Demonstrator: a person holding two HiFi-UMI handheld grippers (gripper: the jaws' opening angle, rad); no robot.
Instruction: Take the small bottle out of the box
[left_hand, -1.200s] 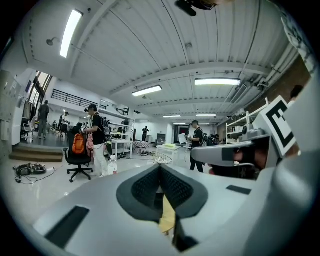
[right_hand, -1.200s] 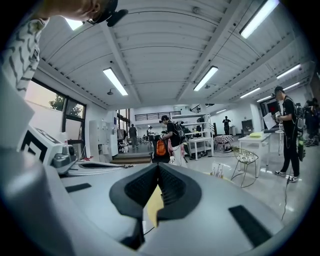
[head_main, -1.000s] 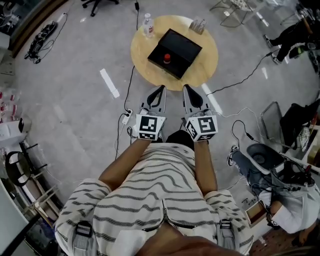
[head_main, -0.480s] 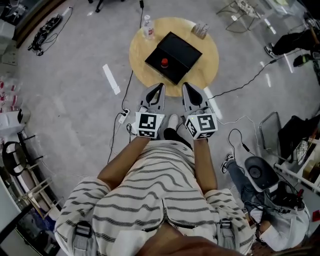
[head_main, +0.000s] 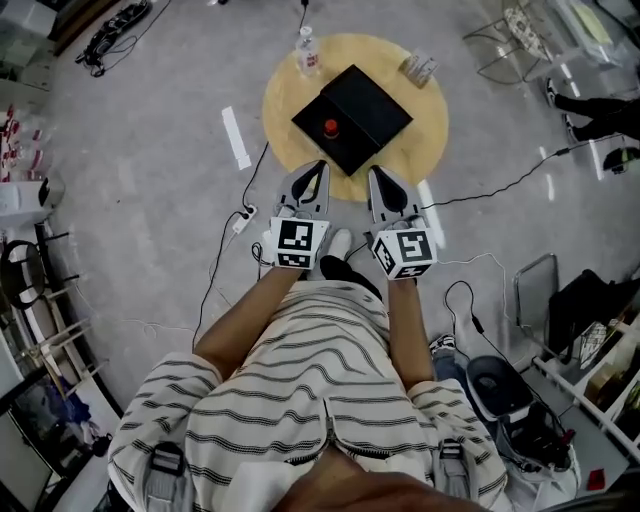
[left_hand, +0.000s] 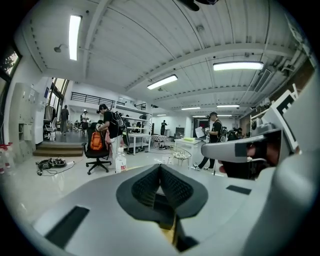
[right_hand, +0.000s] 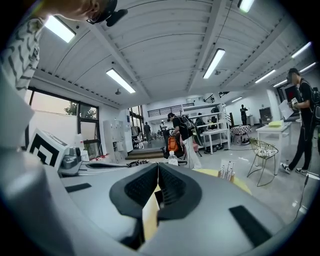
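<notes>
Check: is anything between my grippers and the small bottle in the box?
Nothing visible does. The small bottle, red-capped, shows in the black box; between it and the shut left gripper and right gripper lie only the box's near edge and bare table.

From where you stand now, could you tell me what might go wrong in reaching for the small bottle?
The left gripper and right gripper are both shut; unless one opens first, it may just knock the small bottle about in the box. A nudged box could slide into the water bottle behind it. The floor cable near the person's feet could trip them.
</notes>
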